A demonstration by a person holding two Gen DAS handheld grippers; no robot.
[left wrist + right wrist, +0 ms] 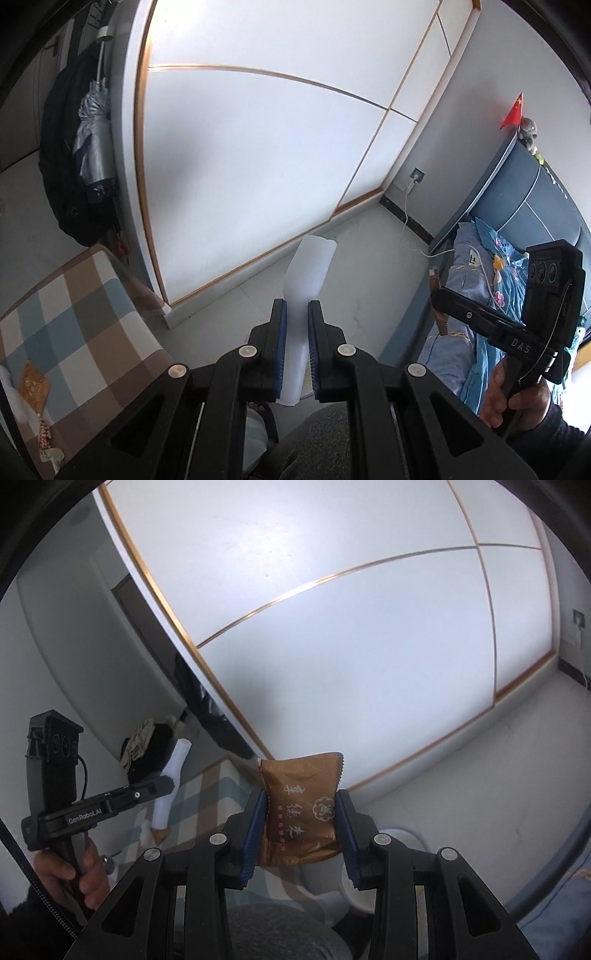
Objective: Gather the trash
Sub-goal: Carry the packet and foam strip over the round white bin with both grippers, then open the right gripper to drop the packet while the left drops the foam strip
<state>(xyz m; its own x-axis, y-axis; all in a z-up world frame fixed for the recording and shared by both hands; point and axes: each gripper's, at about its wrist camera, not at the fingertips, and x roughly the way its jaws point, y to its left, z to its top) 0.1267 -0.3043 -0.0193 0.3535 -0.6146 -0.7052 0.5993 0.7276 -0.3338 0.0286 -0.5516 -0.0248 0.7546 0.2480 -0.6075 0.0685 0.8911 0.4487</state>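
Note:
My left gripper (296, 314) is shut on a white translucent plastic strip (309, 269) that sticks up past the fingertips; the strip also shows in the right wrist view (173, 775), held above the checked surface. My right gripper (302, 805) is shut on a brown snack wrapper (301, 812) with white lettering, held in the air. Another gold wrapper (34, 386) and a small red-printed wrapper (44, 430) lie on the checked cloth (85, 325) at lower left. The right gripper also shows in the left wrist view (439, 295), too side-on to read.
A white wardrobe with gold trim (258, 147) fills the background. A bed with blue bedding (487, 280) is at right. A black coat and a folded umbrella (92, 147) hang at left. A white round bin (399, 849) sits below the right gripper.

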